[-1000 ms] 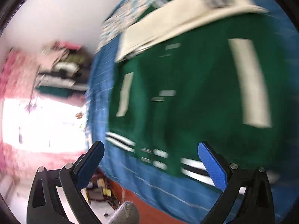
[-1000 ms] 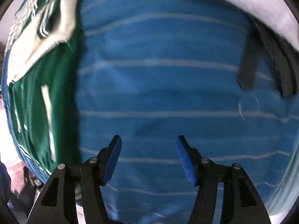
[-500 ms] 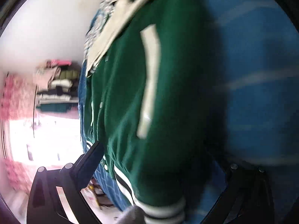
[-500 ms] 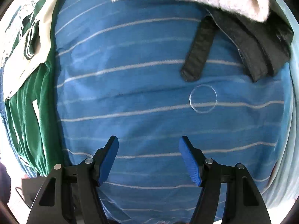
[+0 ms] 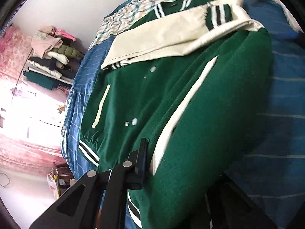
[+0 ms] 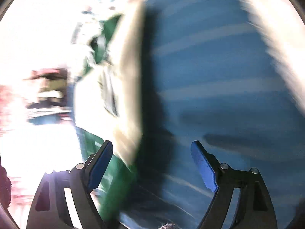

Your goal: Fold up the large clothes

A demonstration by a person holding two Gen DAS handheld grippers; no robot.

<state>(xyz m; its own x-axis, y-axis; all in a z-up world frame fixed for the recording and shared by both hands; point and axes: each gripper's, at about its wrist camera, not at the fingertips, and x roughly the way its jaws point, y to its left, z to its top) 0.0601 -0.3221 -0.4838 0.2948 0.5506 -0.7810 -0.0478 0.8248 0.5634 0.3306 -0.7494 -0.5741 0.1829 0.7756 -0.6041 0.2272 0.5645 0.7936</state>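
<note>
The green varsity jacket point(image 5: 190, 99), with cream sleeves folded across its chest, is spread on a blue striped bedsheet point(image 5: 282, 114), and its lower corner near the hem is pinched by the left gripper point(image 5: 167, 183), whose jaws have just been closed on the fabric, one finger being hidden under the cloth. In the heavily blurred right wrist view, the right gripper point(image 6: 152, 164) is seen with its jaws wide and just opened further, nothing being held between the blue pads point(image 6: 205, 168), above the jacket's edge and the sheet
</note>
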